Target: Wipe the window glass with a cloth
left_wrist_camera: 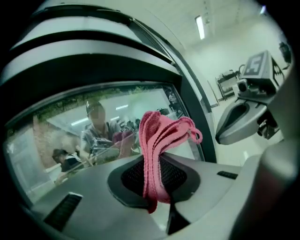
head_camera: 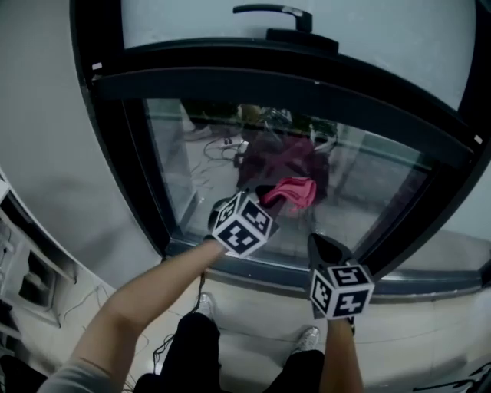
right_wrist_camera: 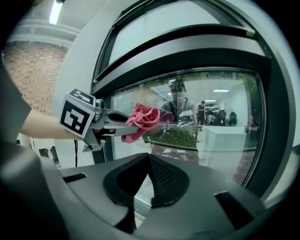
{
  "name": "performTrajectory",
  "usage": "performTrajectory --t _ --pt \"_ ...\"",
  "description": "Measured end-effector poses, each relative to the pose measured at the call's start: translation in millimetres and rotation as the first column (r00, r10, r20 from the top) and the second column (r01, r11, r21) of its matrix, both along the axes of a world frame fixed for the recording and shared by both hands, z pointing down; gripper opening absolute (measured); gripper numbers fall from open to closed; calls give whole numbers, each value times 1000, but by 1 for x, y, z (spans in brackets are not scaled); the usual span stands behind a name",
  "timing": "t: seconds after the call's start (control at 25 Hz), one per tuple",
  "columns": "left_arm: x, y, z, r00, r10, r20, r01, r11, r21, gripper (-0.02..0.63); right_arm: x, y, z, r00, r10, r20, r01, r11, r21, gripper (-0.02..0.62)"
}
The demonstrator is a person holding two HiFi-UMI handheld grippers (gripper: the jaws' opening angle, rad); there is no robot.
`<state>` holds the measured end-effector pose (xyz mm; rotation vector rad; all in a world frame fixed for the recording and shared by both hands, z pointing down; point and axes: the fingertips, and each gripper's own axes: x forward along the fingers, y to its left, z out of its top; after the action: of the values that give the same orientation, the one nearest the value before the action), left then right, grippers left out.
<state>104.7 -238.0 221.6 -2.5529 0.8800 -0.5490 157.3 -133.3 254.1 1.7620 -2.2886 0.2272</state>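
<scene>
The left gripper's [left_wrist_camera: 157,185] pads are pinched tight on a pink cloth [left_wrist_camera: 161,140]. Its lower end is swallowed between them and the rest bunches up loosely past the tips. From where the right gripper looks across, the cloth [right_wrist_camera: 142,119] sits up against the window glass [right_wrist_camera: 220,126], its darker reflection meeting it there, low in the pane towards the left side. I can't tell how much of it actually lies flat on the glass.

The right gripper's [right_wrist_camera: 149,180] fingers are pressed together with nothing in between. It hangs lower, near the bottom rail of the black frame [head_camera: 230,69], apart from the cloth [head_camera: 295,192]. From above, its marker cube covers most of it, and only the dark tip shows.

The window glass [head_camera: 376,192] is thick with reflections, so what lies beyond is hard to make out. A dark handle [head_camera: 273,11] on the upper sash is cut close by the picture's edge.
</scene>
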Motion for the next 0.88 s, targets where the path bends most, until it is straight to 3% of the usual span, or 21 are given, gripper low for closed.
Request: performTrajectory --t 0.2,0.4,0.72,0.88 --pt "-14 0 -79 999 -30 -16 32 992 126 58 -11 8 -36 1000 -13 -28 14 999 45 0" --pt "-25 -9 -137 997 -67 -45 75 977 197 58 -20 12 -56 998 -23 -51 26 997 68 0" --pt "-32 -31 -153 992 -115 -49 123 963 240 58 -26 3 -63 995 -56 -85 62 995 74 0" --pt "-32 -43 -141 990 -137 -46 144 966 217 58 -15 -1 -55 995 -57 -78 62 996 61 0"
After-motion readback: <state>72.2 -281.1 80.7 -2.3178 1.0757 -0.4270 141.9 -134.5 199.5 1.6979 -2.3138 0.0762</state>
